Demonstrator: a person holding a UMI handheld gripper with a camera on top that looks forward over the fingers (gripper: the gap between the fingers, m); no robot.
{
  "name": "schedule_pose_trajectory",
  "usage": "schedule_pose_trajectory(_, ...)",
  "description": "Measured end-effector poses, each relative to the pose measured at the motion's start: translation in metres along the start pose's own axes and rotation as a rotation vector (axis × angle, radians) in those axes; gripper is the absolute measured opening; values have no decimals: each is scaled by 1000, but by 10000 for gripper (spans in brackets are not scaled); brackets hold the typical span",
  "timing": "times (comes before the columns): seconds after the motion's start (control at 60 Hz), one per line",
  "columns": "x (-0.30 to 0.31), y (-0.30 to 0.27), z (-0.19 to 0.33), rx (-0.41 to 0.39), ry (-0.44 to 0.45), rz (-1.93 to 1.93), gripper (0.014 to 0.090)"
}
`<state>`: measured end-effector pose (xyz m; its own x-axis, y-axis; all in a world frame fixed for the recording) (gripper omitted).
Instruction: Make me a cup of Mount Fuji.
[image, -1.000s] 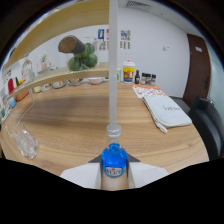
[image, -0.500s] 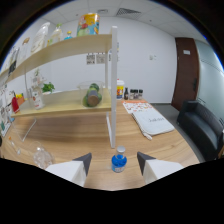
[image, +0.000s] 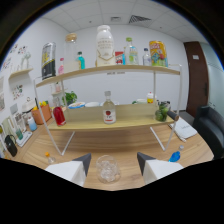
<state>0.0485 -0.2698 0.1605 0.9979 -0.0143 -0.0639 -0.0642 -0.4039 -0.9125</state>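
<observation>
Tongs (image: 110, 161) stand open, the glass cup (image: 108, 168) resting on the tabletop (image: 125, 145) between their tips with gaps either side. Likely step: taking the cup; next, close squarely on it. Beyond them, a clear bottle (image: 108, 108) waits on the shelf (image: 95, 122); a blue-capped bottle (image: 174, 156) lies off right. Held level, low.

Two pale, whitish gripper (image: 112, 165) jaws with dark grey wedge-shaped tips, black housing beneath them
</observation>
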Motion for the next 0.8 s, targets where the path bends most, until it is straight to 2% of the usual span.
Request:
schedule_pose_trajectory(0.183,-45,-63,-5,23,19,23,853)
schedule_pose_trajectory(0.317,-76,-147,-29,115,23,-30,851)
schedule_pose_trajectory(0.383,-99,-186,-36,175,-18,-33,852)
schedule_pose_trajectory(0.467,-117,-222,-38,209,-46,-18,866)
schedule_pose_trajectory(0.667,-129,-261,7,239,-29,-16,858)
schedule_pose_trajectory(0.8,-129,-268,42,219,-2,-5,752)
